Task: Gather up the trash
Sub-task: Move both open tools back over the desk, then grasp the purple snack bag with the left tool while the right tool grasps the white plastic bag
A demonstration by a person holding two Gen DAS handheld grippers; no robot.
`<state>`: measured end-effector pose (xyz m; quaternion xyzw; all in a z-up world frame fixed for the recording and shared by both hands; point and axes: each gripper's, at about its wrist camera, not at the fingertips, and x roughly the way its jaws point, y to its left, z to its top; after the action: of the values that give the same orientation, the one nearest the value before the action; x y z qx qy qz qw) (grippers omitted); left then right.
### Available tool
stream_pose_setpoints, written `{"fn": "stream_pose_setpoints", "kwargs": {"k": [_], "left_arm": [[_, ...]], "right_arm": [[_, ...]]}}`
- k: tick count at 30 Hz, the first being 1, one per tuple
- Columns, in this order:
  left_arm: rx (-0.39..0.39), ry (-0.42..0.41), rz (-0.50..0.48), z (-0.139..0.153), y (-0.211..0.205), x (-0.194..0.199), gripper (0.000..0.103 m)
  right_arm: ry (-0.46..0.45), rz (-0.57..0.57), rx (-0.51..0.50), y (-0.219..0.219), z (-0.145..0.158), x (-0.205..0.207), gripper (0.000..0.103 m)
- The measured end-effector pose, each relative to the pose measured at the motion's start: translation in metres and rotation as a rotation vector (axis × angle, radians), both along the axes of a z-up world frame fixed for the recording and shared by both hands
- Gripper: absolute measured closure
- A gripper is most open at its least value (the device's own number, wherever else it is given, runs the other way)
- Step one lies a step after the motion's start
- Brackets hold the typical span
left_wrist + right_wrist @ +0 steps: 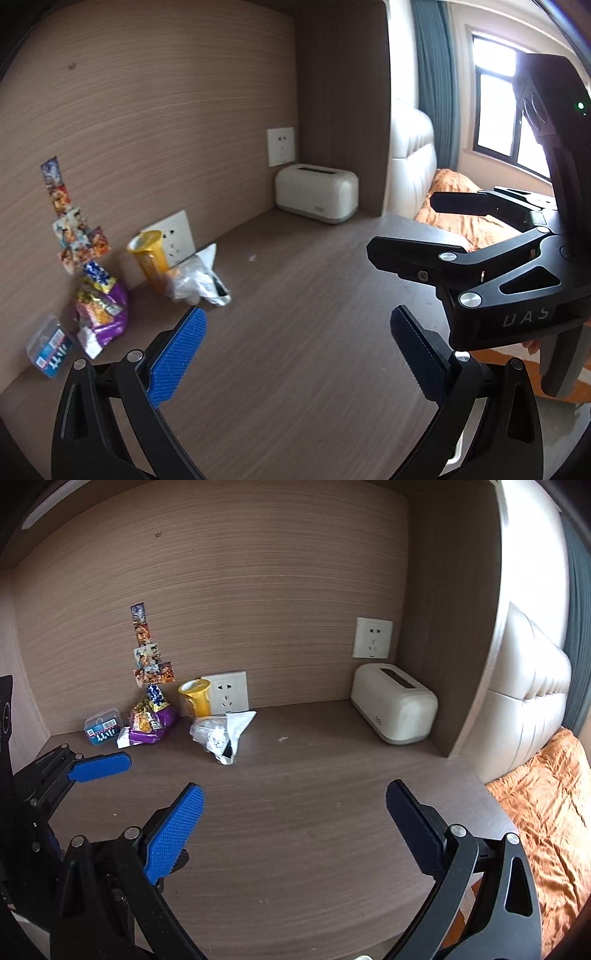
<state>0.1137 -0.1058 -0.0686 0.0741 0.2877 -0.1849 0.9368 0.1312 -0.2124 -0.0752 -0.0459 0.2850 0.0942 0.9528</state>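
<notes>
Fingers (177, 354) of both grippers spread wide above brown desk (314, 775), toaster (395, 707) at back.

On the bench (295, 830), a box (102, 728), snack bag (151, 723), cup (195, 697) and crumpled bag (221, 734) line the back wall from left to right. A toaster (394, 709) sits in the back right corner, well apart.

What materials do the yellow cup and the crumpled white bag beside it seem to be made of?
Yellow cup: probably glossy plastic or coated paper; smooth shiny wall, thin rim. Crumpled white bag: likely thin plastic film; translucent, sharp creases, light glints.
</notes>
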Motion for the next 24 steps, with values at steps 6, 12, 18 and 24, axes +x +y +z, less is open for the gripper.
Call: {"fn": "stream_pose_setpoints", "kwargs": {"k": [6,12,18,24], "left_arm": [[0.011,-0.032,0.122,0.011,0.044,0.024,0.005],[0.01,-0.03,0.213,0.009,0.082,0.043,0.005],[0.018,-0.013,0.264,0.001,0.114,0.066,0.005],[0.061,0.01,0.298,-0.02,0.139,0.103,0.005]], "right_arm": [[0.014,0.078,-0.004,0.038,0.006,0.033,0.005],[0.023,0.128,-0.006,0.076,0.006,0.063,0.005],[0.032,0.156,-0.009,0.107,-0.001,0.088,0.005],[0.067,0.115,-0.009,0.12,-0.018,0.123,0.005]]}}
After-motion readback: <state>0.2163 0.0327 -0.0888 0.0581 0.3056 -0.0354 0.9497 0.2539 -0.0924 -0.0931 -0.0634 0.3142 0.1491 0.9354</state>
